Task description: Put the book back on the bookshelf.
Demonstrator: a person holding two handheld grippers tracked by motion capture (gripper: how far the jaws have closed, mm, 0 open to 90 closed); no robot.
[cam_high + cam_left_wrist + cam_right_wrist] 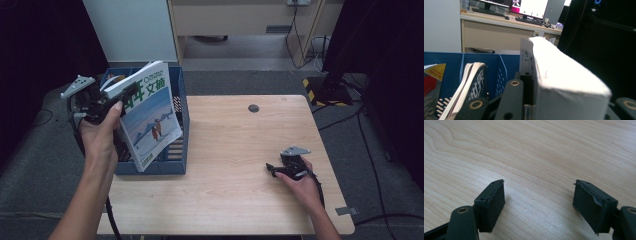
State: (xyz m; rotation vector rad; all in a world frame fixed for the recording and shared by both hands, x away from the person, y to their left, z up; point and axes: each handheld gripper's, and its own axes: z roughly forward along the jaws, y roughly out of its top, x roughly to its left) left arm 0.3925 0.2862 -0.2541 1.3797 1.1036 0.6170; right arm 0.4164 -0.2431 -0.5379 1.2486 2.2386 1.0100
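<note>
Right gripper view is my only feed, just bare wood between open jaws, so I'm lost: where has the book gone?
Observer: The left gripper has the book clamped near its upper edge, tilted above the blue rack at the table's left end.
Operator: Anything already in that rack?
Observer: Yes, the left gripper view shows another book standing in a compartment beside the held one.
Operator: And where am I sitting?
Observer: The right gripper rests low on the tabletop near the right front, jaws open on nothing, well apart from the rack.
</note>
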